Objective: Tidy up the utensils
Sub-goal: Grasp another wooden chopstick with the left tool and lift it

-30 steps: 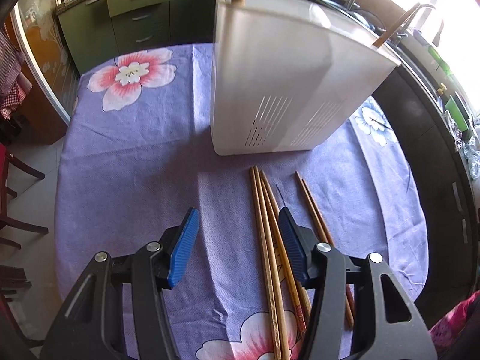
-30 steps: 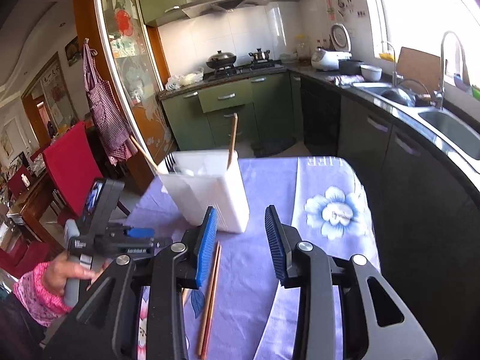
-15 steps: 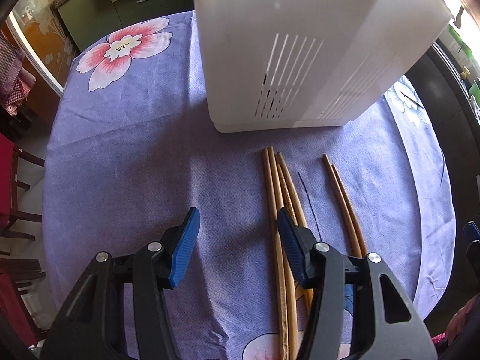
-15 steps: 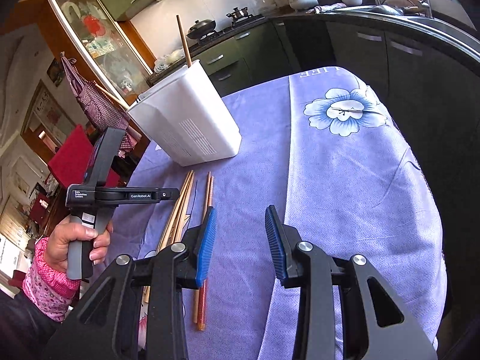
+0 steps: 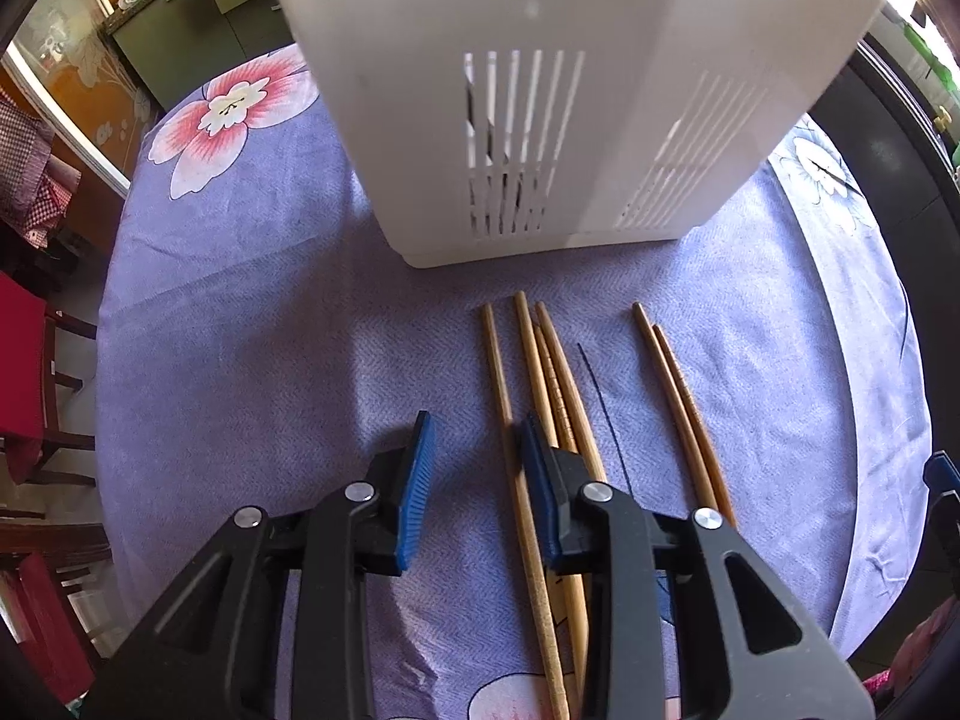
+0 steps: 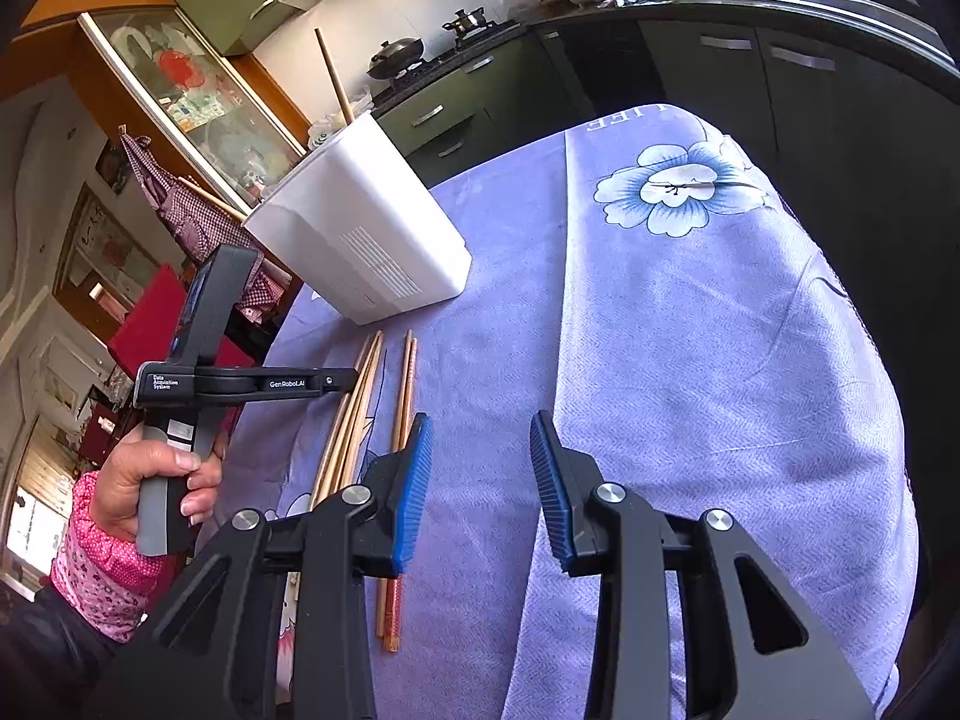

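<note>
Several wooden chopsticks lie on the purple cloth in front of a white slotted utensil holder (image 5: 540,90): a bunch (image 5: 555,372) and, right of it, a pair (image 5: 678,396). My left gripper (image 5: 477,468) points steeply down over the bunch. Its jaws are closing, with the leftmost chopstick (image 5: 498,372) just inside the right pad and not pinched. The right wrist view shows the holder (image 6: 360,228) with a chopstick (image 6: 333,75) standing in it. My right gripper (image 6: 480,468) hangs open over bare cloth, right of the pair (image 6: 405,384). A hand (image 6: 150,480) holds the left gripper (image 6: 348,381).
The floral purple tablecloth (image 5: 240,330) covers a rounded table. Its edge drops off to the right (image 6: 870,360) beside dark kitchen cabinets (image 6: 750,90). Red chairs (image 5: 24,360) stand at the left of the table. A pink sleeve (image 6: 96,564) is at the near left.
The left gripper sank toward the chopsticks and nearer the holder, and its jaws narrowed. The right gripper dropped and tilted down toward the table, its jaws unchanged.
</note>
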`<action>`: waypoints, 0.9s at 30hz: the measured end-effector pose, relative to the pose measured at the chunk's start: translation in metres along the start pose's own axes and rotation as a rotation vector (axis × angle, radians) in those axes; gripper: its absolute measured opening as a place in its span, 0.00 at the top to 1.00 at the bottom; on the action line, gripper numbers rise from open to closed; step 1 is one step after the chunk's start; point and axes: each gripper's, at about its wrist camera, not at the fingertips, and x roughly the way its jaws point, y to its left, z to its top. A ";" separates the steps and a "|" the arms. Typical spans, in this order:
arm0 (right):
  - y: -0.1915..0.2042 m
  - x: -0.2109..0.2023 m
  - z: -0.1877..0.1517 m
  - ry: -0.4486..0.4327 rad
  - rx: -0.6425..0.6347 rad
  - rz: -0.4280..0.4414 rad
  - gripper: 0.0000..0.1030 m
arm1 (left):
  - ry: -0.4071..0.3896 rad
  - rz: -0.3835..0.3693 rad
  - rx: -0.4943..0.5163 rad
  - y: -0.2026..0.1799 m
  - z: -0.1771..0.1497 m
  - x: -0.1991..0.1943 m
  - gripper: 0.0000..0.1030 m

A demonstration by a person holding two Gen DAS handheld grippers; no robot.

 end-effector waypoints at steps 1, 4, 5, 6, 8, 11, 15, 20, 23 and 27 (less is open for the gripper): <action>-0.001 0.000 0.000 0.000 0.005 0.002 0.65 | -0.006 0.006 0.015 -0.005 -0.001 -0.001 0.77; -0.002 0.002 0.000 0.002 0.011 0.000 0.58 | -0.011 -0.009 0.038 -0.014 -0.003 -0.001 0.93; -0.003 0.001 -0.001 0.006 0.010 0.002 0.58 | -0.010 -0.012 0.038 -0.015 -0.002 0.000 0.93; -0.002 0.002 -0.001 0.009 0.009 0.002 0.58 | -0.008 -0.018 0.037 -0.014 -0.001 -0.001 0.93; -0.001 0.002 -0.002 0.013 0.003 0.001 0.58 | -0.007 -0.020 0.033 -0.013 -0.002 -0.001 0.94; 0.001 0.003 -0.001 0.017 0.003 0.001 0.58 | -0.008 -0.025 0.012 0.003 -0.005 -0.001 0.95; 0.006 0.012 0.000 0.042 -0.017 -0.007 0.58 | -0.052 -0.053 -0.025 0.022 -0.010 -0.016 0.95; 0.030 0.040 0.011 0.118 -0.116 -0.040 0.58 | -0.177 -0.087 -0.048 0.044 -0.020 -0.059 0.95; 0.047 0.064 0.018 0.174 -0.179 -0.060 0.58 | -0.263 -0.103 -0.060 0.055 -0.030 -0.090 0.95; 0.065 0.098 0.030 0.231 -0.248 -0.101 0.58 | -0.366 -0.094 -0.066 0.062 -0.049 -0.126 0.95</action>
